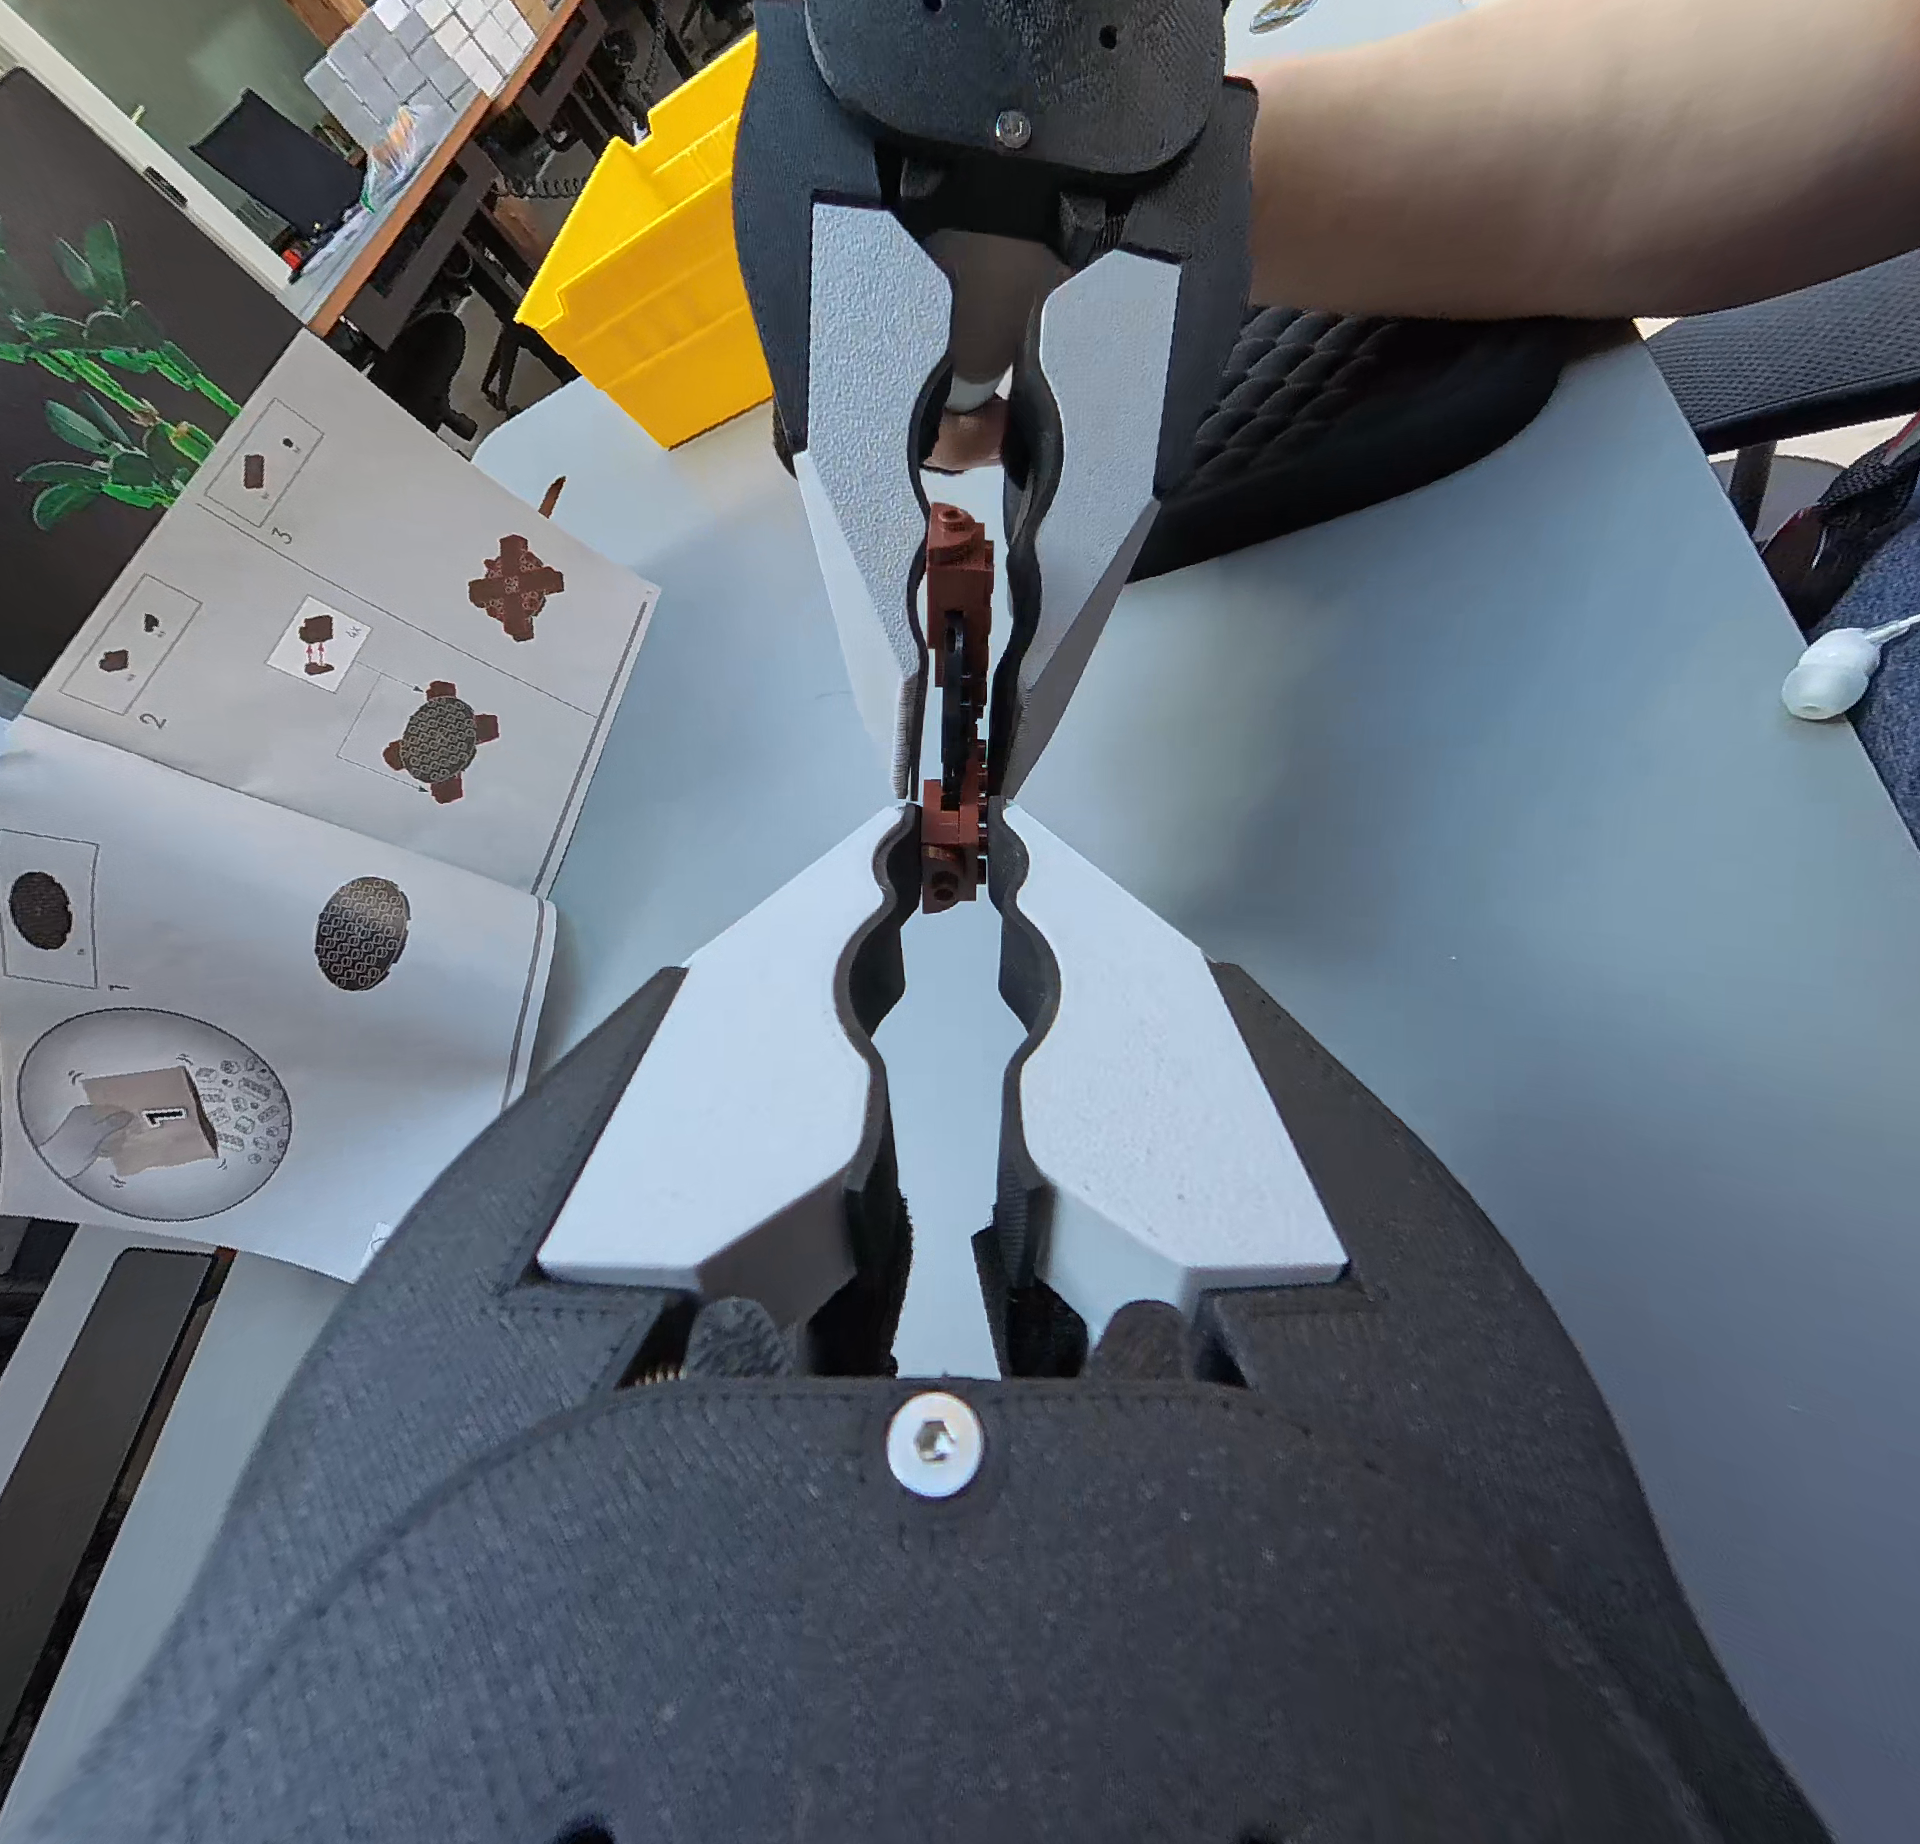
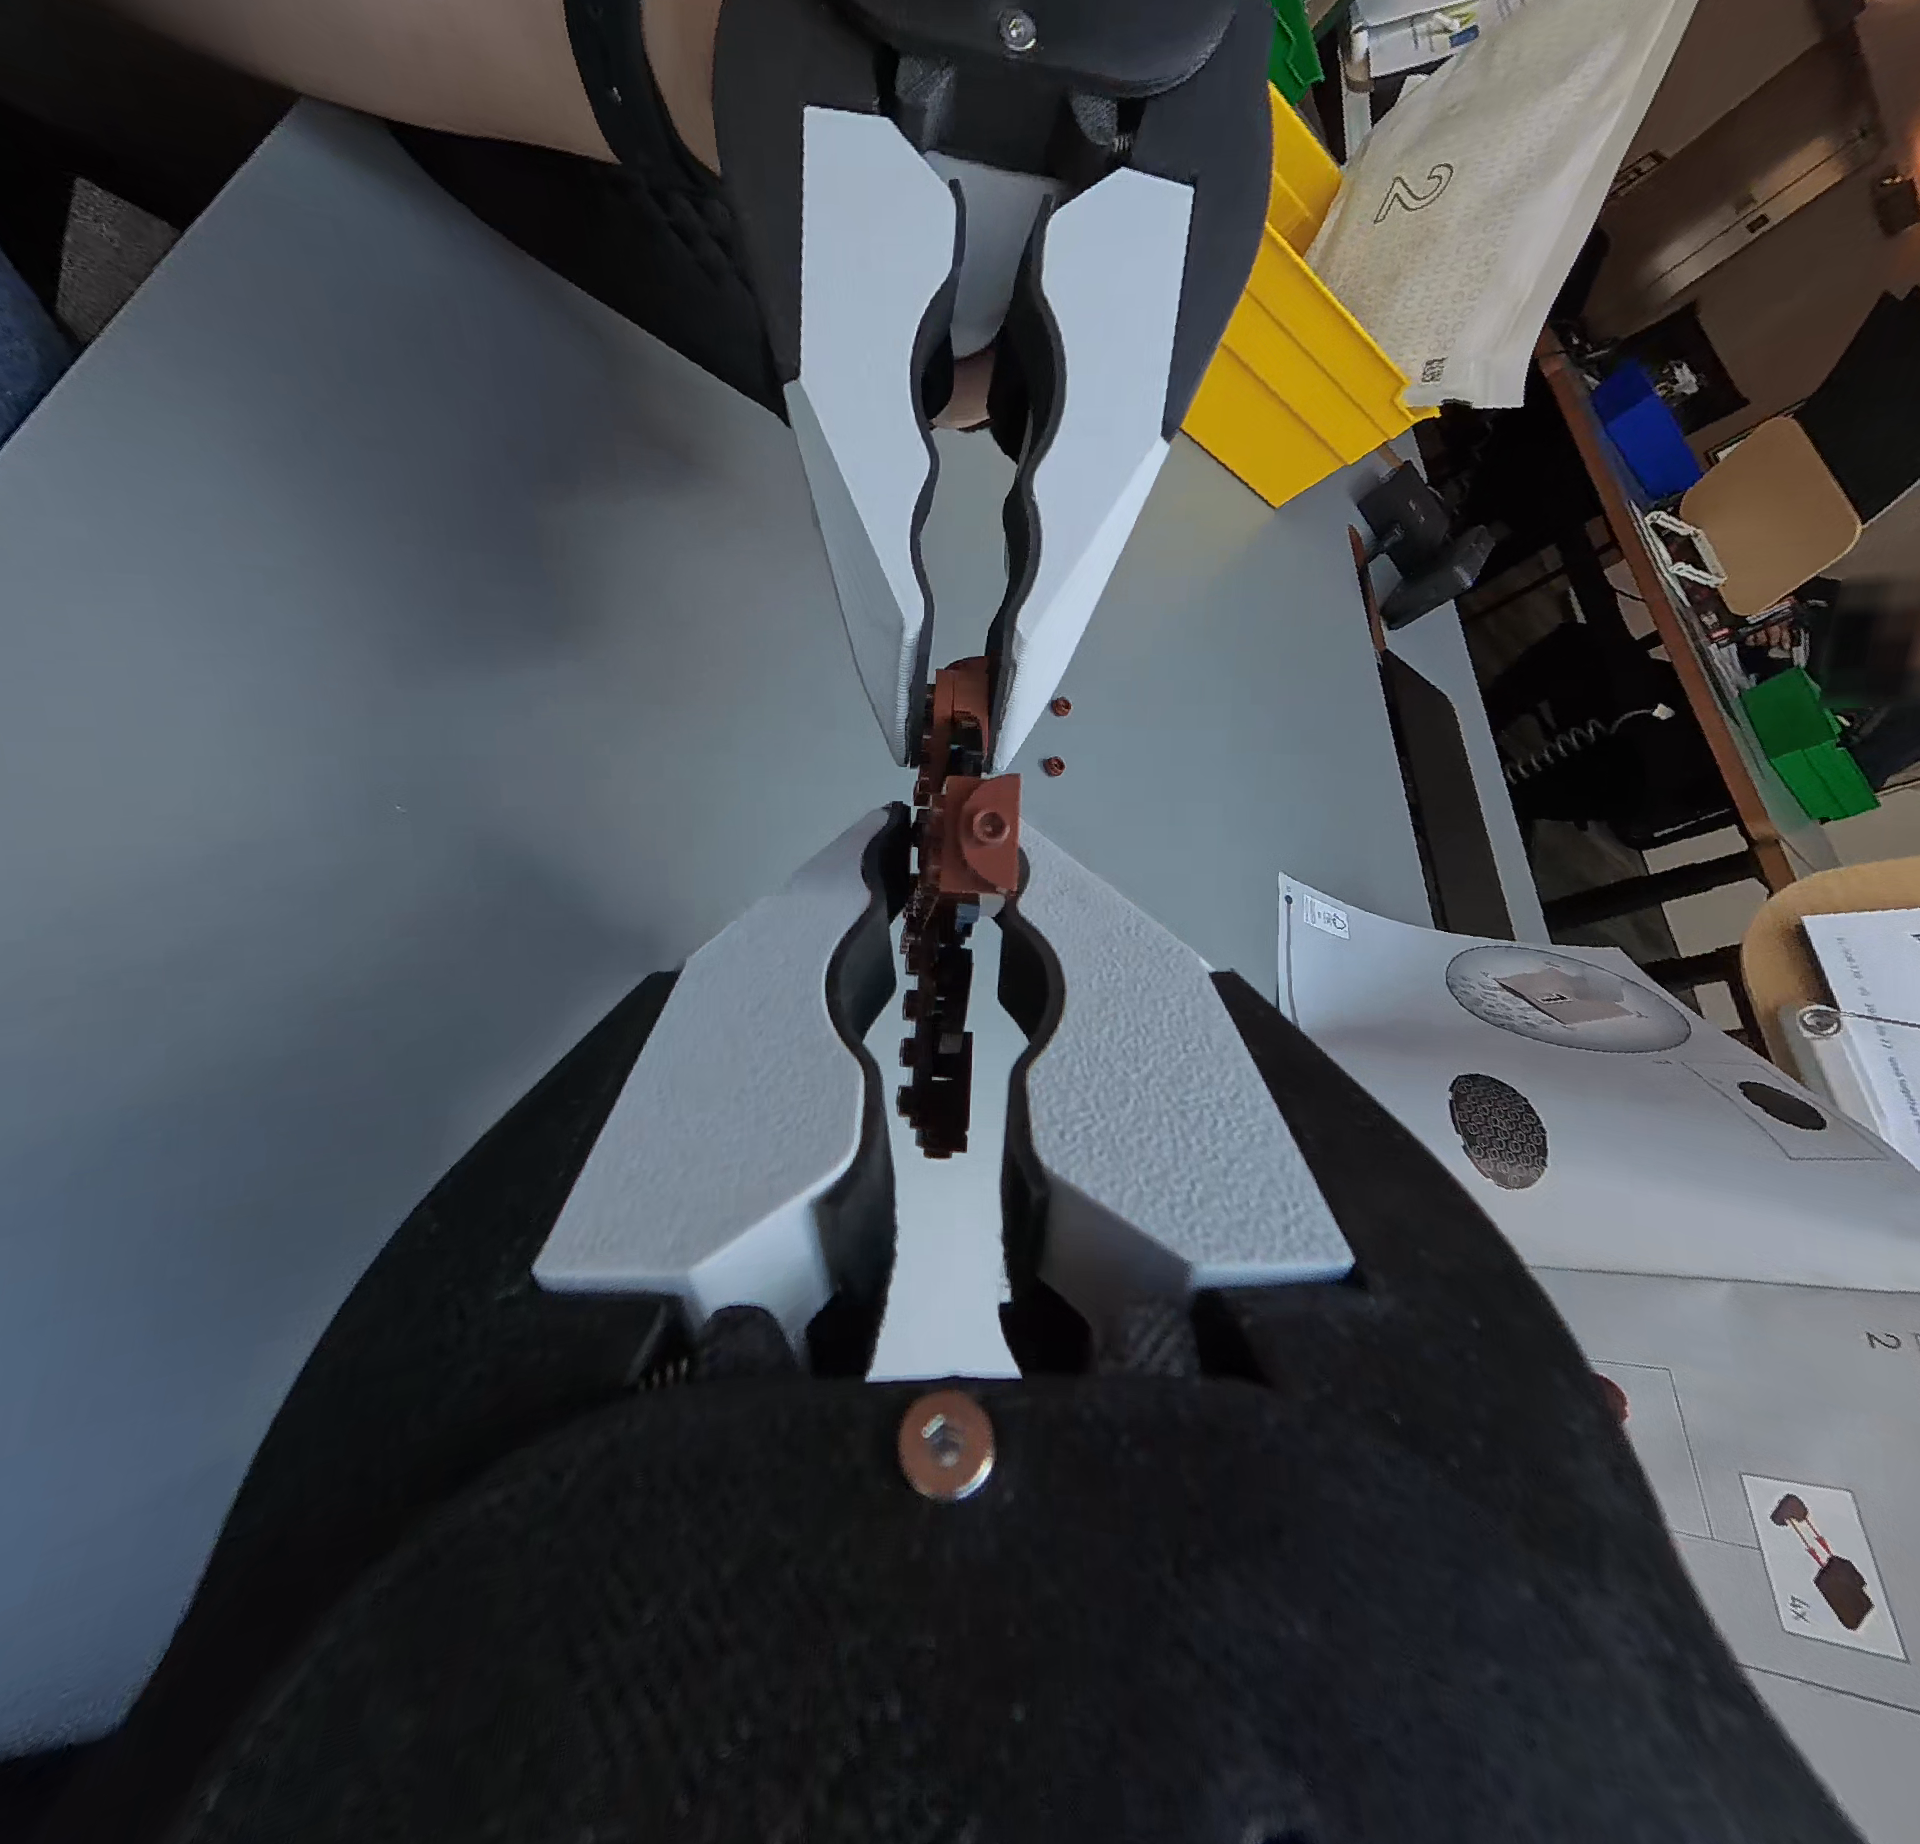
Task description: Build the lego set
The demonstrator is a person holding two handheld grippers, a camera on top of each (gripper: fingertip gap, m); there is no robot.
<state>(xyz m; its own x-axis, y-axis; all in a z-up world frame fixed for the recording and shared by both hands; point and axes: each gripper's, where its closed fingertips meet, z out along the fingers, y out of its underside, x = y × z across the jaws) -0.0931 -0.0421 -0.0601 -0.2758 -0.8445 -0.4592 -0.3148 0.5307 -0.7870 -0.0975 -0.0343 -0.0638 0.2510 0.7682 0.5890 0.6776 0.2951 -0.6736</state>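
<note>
A lego assembly [image 1: 948, 864], a black round plate with brown pieces on its rim, is held edge-on above the grey table [image 1: 1403, 859] between both grippers. My left gripper [image 1: 951, 823] is shut on the brown piece at its near end. My right gripper [image 1: 951, 776] faces it tip to tip and is shut on the plate. In the right wrist view the assembly [image 2: 985, 838] runs back between the right gripper's [image 2: 956, 838] fingers, and the left gripper [image 2: 951, 745] pinches its far brown end. Two small brown round studs [image 2: 1058, 734] lie on the table beyond.
An open instruction booklet [image 1: 312, 703] lies to the left on the table and shows in the right wrist view [image 2: 1558, 1119]. Yellow bins [image 1: 644, 267] stand at the far edge. A numbered paper bag [image 2: 1455, 184], a white earbud [image 1: 1829, 688] and a loose brown piece [image 1: 554, 495] are nearby. Less than 4 cm separates the two grippers' tips.
</note>
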